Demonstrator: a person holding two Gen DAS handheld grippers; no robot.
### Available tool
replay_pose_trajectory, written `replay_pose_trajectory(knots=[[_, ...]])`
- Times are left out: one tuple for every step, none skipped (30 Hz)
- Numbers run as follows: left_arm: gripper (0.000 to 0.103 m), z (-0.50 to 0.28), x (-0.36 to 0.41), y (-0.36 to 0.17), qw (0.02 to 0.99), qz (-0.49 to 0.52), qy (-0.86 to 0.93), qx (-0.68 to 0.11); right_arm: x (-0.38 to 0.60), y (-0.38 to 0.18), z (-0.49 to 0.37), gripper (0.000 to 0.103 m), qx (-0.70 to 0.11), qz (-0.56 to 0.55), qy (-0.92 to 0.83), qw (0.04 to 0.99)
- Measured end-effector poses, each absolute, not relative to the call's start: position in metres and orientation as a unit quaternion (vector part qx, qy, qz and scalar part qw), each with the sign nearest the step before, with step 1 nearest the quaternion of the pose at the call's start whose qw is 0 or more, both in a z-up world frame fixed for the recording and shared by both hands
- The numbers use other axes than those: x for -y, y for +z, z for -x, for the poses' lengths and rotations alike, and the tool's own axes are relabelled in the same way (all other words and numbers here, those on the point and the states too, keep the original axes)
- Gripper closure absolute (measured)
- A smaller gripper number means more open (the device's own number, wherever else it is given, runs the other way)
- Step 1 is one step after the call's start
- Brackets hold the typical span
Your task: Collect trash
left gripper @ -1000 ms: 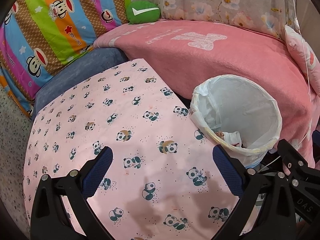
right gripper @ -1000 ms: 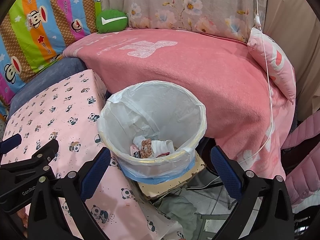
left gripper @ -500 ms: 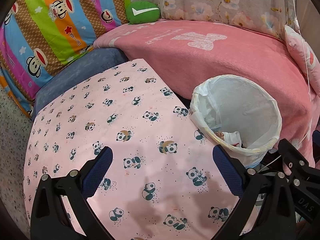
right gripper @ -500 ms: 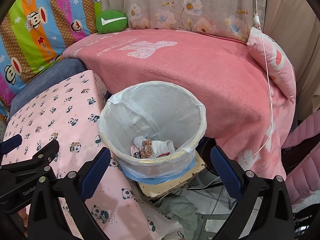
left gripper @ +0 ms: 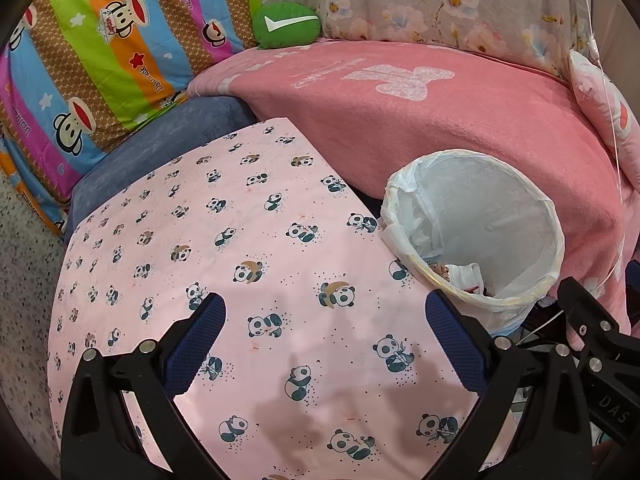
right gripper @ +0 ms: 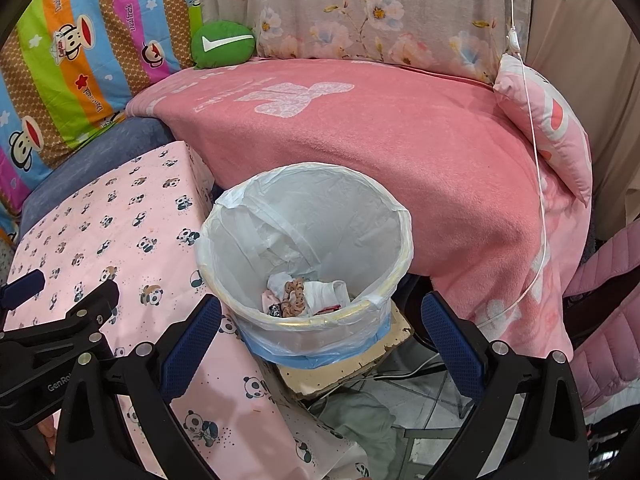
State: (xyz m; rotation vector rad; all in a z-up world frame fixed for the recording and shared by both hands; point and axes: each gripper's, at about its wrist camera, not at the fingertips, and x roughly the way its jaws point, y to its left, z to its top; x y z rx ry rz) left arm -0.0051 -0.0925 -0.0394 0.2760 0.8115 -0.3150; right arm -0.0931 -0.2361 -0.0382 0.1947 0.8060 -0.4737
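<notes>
A round bin lined with a white plastic bag (right gripper: 320, 208) (left gripper: 520, 208) stands on a small block beside the table. Crumpled white paper and a brownish scrap of trash (right gripper: 304, 296) (left gripper: 460, 276) lie at its bottom. My right gripper (right gripper: 320, 340) hovers open just in front of the bin, nothing between its blue-padded fingers. My left gripper (left gripper: 324, 344) is open and empty over the pink panda-print tablecloth (left gripper: 248, 240), left of the bin. In the right wrist view the left gripper's black body (right gripper: 56, 332) shows at the lower left.
A bed with a pink blanket (right gripper: 380, 132) runs behind the bin. A striped monkey-print pillow (left gripper: 92, 52), a green cushion (left gripper: 286, 24), a blue cushion (left gripper: 160, 148) and a pink pillow (right gripper: 548, 120) surround it. A white cord (right gripper: 536, 184) hangs at right. Cables lie on the floor (right gripper: 416, 376).
</notes>
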Motion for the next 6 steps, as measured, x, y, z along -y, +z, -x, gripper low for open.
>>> replay_pose_trajectory(knots=[[0.007, 0.0048, 0.0921, -0.0395, 0.897, -0.133, -0.152, -0.392, 0.2358, -0.0383, 0.0926, 0.004, -0.388, -0.094, -0.228, 0.888], [0.007, 0.0049, 0.0918, -0.0395, 0.898, -0.132, -0.152, -0.392, 0.2357, -0.0383, 0.0924, 0.004, -0.388, -0.094, -0.228, 0.888], [0.007, 0.0049, 0.092, -0.0395, 0.897, -0.133, -0.154, -0.391, 0.2362, -0.0381, 0.0933, 0.004, -0.388, -0.094, -0.228, 0.888], [0.007, 0.005, 0.0922, -0.0393, 0.897, -0.134, -0.157, -0.391, 0.2365, -0.0381, 0.0937, 0.004, -0.387, -0.093, -0.228, 0.888], [0.007, 0.005, 0.0925, -0.0391, 0.897, -0.135, -0.16, -0.39, 0.2359, -0.0384, 0.0923, 0.004, -0.387, -0.094, -0.228, 0.888], [0.007, 0.0049, 0.0927, -0.039, 0.896, -0.136, -0.162, -0.39, 0.2361, -0.0381, 0.0932, 0.004, -0.387, -0.094, -0.228, 0.888]])
